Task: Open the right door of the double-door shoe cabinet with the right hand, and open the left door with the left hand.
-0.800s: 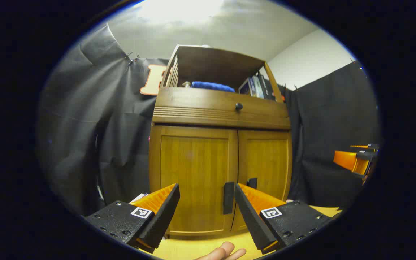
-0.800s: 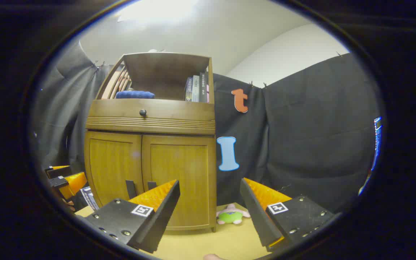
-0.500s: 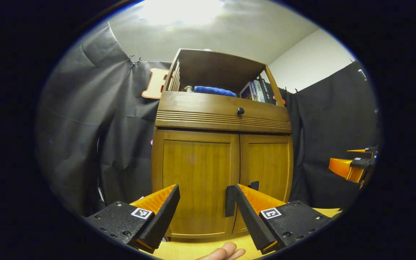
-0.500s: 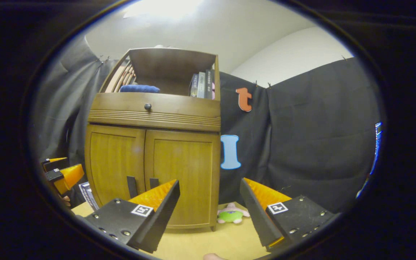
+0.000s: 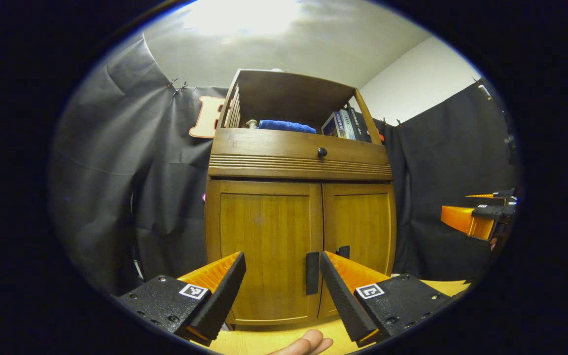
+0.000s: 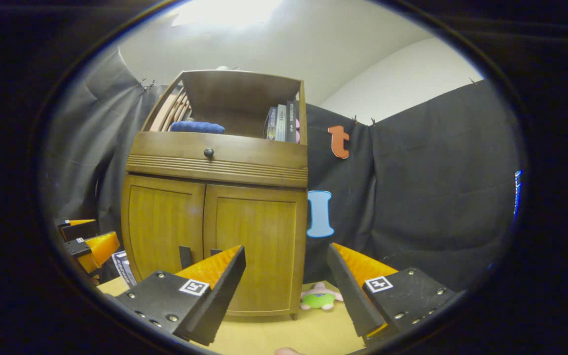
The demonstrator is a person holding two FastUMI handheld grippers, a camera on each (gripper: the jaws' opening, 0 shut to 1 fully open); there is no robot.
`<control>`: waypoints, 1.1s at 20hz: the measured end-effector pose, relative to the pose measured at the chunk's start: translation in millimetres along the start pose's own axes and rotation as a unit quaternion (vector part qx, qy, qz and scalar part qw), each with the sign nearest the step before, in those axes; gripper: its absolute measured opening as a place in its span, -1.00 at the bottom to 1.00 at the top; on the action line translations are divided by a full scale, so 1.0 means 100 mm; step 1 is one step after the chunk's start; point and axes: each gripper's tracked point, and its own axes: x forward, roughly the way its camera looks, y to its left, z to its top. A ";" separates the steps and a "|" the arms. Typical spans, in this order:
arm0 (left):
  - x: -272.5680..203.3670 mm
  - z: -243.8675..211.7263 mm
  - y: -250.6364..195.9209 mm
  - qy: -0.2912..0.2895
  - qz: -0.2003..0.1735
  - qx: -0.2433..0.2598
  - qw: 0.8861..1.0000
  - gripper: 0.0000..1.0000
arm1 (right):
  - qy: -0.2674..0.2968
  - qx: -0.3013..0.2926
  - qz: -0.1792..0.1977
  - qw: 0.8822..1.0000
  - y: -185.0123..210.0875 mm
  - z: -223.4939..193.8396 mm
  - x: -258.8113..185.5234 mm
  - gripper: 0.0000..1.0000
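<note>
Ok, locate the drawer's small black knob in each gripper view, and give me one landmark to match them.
Left gripper view: the black knob sits just right of centre, on the drawer front above the two closed doors.
Right gripper view: the knob sits left of centre, on the same drawer front.
Shared landmark: the folded blue cloth on the open shelf, above and left of the knob.

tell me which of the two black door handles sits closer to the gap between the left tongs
The left door's handle: in the left gripper view it stands whole just inside the left tongs' gap. The right door's handle is half hidden behind the right-hand finger.
</note>
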 end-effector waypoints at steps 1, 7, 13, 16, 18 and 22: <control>0.01 0.00 0.01 0.000 0.002 -0.001 1.000 0.79 | -0.007 0.006 0.010 1.000 0.03 0.03 0.01 0.98; 0.06 -0.09 0.05 0.018 0.012 0.000 1.000 0.80 | -0.014 0.003 0.012 1.000 0.04 0.01 0.36 0.98; 0.14 -0.15 0.21 0.035 0.034 -0.019 0.999 0.83 | 0.031 0.000 0.045 0.998 0.36 -0.37 0.81 0.98; 0.18 -0.19 0.31 0.040 0.043 -0.020 0.998 0.83 | 0.042 0.003 0.088 0.995 0.68 -0.57 1.01 0.98; 0.20 -0.20 0.35 0.042 0.045 -0.017 0.998 0.89 | 0.048 0.008 0.105 0.993 0.86 -0.68 1.15 0.98; 0.23 -0.23 0.38 0.043 0.045 -0.013 0.998 0.89 | 0.071 0.017 0.143 0.987 1.29 -0.90 1.38 0.98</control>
